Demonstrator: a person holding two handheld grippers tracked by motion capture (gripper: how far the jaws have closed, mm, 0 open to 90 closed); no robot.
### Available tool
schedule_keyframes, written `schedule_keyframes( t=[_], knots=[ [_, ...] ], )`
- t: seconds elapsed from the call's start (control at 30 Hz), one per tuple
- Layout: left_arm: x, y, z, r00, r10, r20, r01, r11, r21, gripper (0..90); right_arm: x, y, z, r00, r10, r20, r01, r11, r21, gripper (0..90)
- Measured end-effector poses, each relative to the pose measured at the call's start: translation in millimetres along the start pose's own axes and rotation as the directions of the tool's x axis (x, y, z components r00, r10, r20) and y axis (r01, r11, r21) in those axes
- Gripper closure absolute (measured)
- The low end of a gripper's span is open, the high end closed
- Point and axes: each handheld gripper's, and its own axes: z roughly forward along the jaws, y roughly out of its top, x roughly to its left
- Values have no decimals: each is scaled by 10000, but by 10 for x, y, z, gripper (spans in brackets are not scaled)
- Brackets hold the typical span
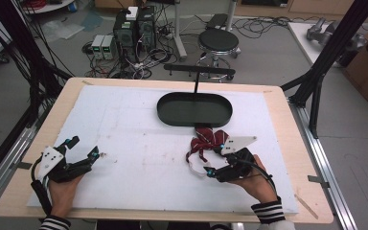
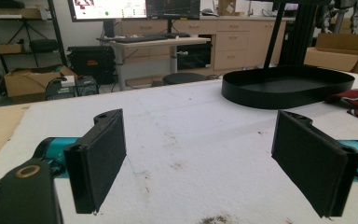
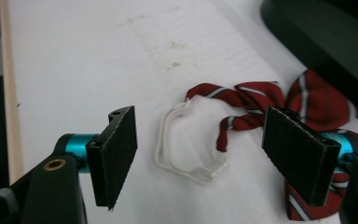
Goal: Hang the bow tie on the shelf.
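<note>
right claw (image 3: 200,156) – agape over white loop (image 3: 186,144) | striped bow tie (image 3: 279,100) just beyond | left claw (image 2: 200,168) – agape

We see a red bow tie (image 3: 279,100) with thin white-and-dark stripes, lying flat and crumpled on the white table cover (image 1: 139,139), just in front of the black oval tray (image 1: 194,109) and slightly right of centre. Its bow is loosely spread, with one narrow striped tail trailing off toward the strap. A white elastic strap (image 3: 182,149) is attached and lies in an open loop beside the bow, on the side away from the tray.
</note>
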Motion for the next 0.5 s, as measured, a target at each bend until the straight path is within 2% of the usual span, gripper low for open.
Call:
schedule_keyframes(
  t=[0.13, 0.27, 0.4, 0.5],
  knots=[
    [0, 0, 1, 10000, -4, -3, 4, 10000, -9, 178, 32, 31, 56, 9989, -430, -192, 440, 9975, 556, 331],
    [0, 0, 0, 10000, -5, 2, 5, 10000, -2, 178, 44, 40, 122, 9976, -428, -543, 478, 9943, 952, 354],
    [1, 0, 1, 10000, -8, 0, 8, 10000, -4, 179, 70, 64, 186, 9942, -639, -870, 752, 9883, 1329, 409],
    [1, 0, 1, 10000, -10, 3, 10, 10000, 2, 178, 86, 87, 233, 9936, -703, -889, 837, 9840, 1572, 432]
  ],
)
